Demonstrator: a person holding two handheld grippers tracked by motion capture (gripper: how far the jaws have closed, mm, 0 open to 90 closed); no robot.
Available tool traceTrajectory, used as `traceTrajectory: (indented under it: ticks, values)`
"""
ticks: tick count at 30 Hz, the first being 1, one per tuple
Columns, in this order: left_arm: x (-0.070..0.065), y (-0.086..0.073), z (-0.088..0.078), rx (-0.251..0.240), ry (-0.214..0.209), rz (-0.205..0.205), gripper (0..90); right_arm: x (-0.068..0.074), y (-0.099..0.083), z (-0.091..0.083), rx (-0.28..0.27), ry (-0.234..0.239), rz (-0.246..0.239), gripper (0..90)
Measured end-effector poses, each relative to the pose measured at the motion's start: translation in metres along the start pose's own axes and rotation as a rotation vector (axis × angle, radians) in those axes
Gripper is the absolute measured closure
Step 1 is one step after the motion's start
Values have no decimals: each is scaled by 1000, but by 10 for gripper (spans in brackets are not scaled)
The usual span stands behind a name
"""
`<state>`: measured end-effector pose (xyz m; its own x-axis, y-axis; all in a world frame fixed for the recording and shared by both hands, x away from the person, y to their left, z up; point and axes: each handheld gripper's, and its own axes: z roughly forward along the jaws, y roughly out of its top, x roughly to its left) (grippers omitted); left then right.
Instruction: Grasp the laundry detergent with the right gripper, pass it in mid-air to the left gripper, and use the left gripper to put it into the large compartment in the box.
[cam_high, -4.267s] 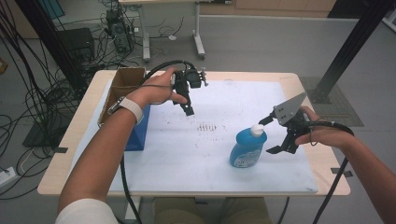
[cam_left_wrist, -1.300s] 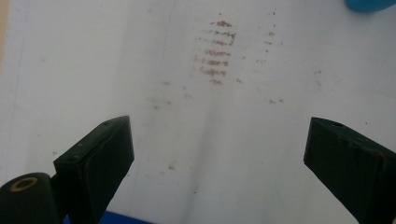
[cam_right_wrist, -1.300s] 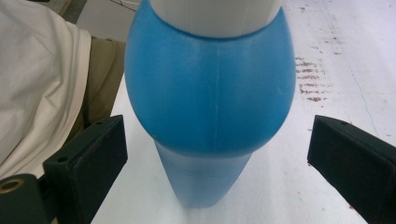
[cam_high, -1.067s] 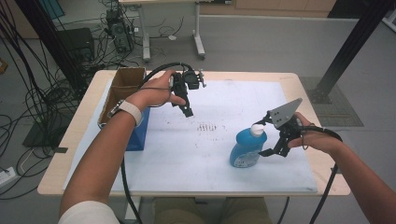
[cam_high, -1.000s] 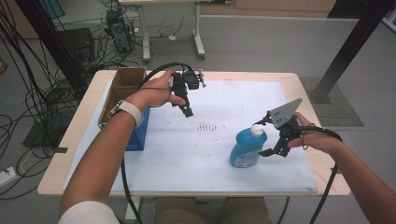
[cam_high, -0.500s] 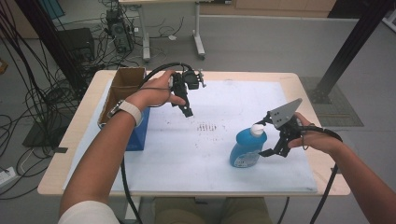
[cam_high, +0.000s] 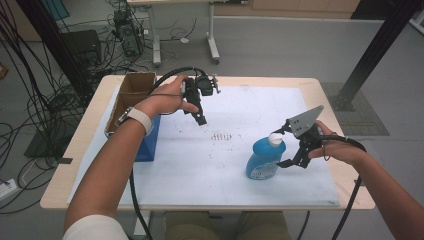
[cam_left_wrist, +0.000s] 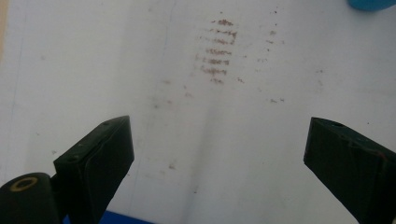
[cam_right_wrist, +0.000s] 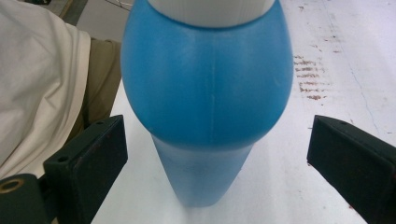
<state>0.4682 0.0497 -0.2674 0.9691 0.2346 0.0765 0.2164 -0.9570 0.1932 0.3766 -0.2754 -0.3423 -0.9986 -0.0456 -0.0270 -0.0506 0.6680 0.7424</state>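
A blue bottle (cam_high: 262, 161) with a white cap (cam_high: 275, 138) stands upright on the white mat at the right. My right gripper (cam_high: 283, 148) is open, turned on its side, one jaw by the cap and one low by the body. In the right gripper view the bottle (cam_right_wrist: 205, 93) stands between the wide-apart jaws of the right gripper (cam_right_wrist: 217, 154), with gaps on both sides. My left gripper (cam_high: 200, 118) hangs above the mat's middle left, pointing down. In its own view the left gripper (cam_left_wrist: 217, 154) is open with nothing between its fingers, and the bottle's edge (cam_left_wrist: 371, 3) shows at the top right.
An open cardboard box (cam_high: 131, 93) sits at the table's left edge with a blue box (cam_high: 150, 142) in front of it. Brown smudges (cam_high: 223, 136) mark the white mat (cam_high: 200, 170) between the grippers. The person's lap lies below the table's near edge.
Since the oldest frame my right gripper has edged left, closer around the bottle. Over the last second nothing has moved.
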Motion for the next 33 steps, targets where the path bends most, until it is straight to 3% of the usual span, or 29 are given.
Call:
traceTrajectory:
  ticks: [33]
  values:
    - [0,0,0,2,5,1,89,1,-2,-1,-5,7,3,52]
